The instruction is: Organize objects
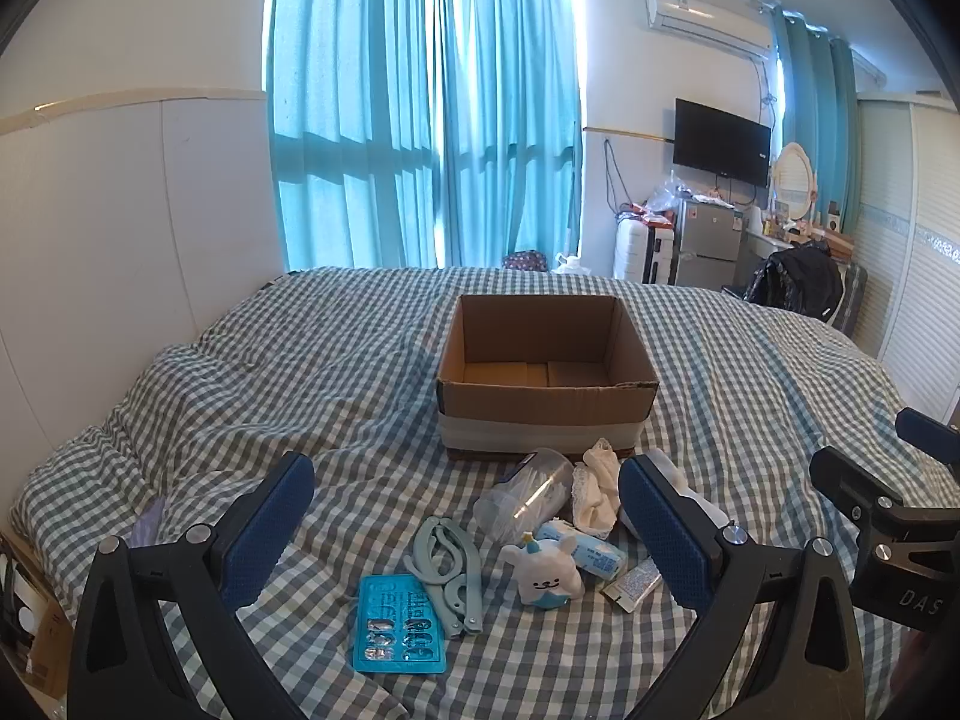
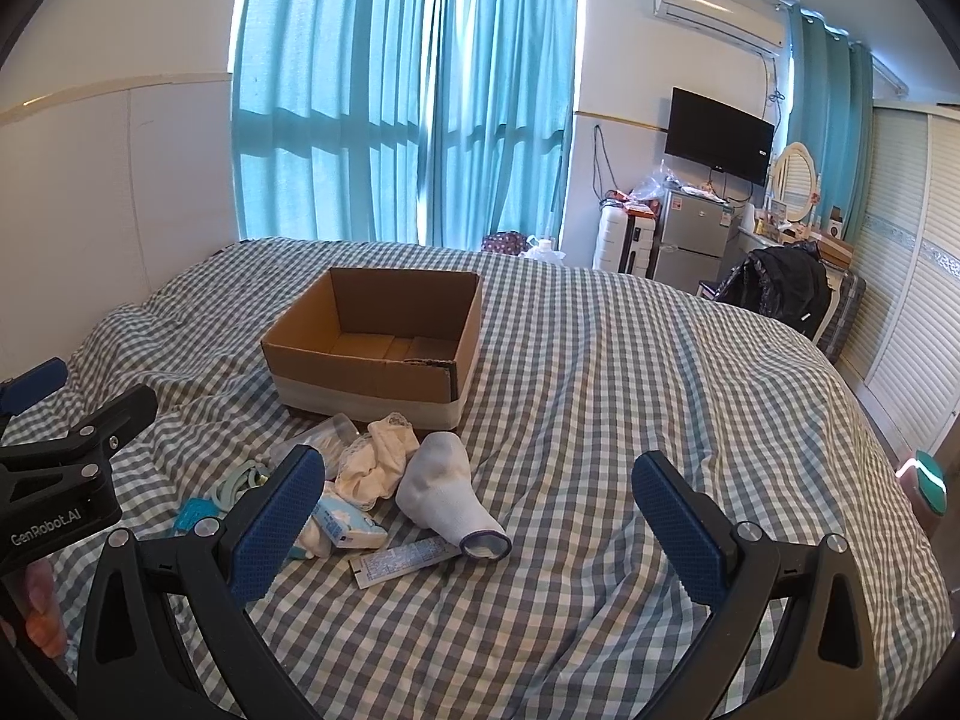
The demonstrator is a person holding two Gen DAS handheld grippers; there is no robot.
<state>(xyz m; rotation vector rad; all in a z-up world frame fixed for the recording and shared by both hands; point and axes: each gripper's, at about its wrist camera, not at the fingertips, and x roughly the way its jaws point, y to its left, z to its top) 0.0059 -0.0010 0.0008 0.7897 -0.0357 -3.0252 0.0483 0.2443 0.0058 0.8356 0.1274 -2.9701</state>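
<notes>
left gripper (image 1: 467,525) gaping, sock (image 1: 690,495) half hidden

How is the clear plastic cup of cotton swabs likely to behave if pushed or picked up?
The clear plastic cup lies on its side on the checked bedcover, so a push would probably roll it. It looks light, thin-walled and smooth, so a firm squeeze may deform it or let it slip.
</notes>
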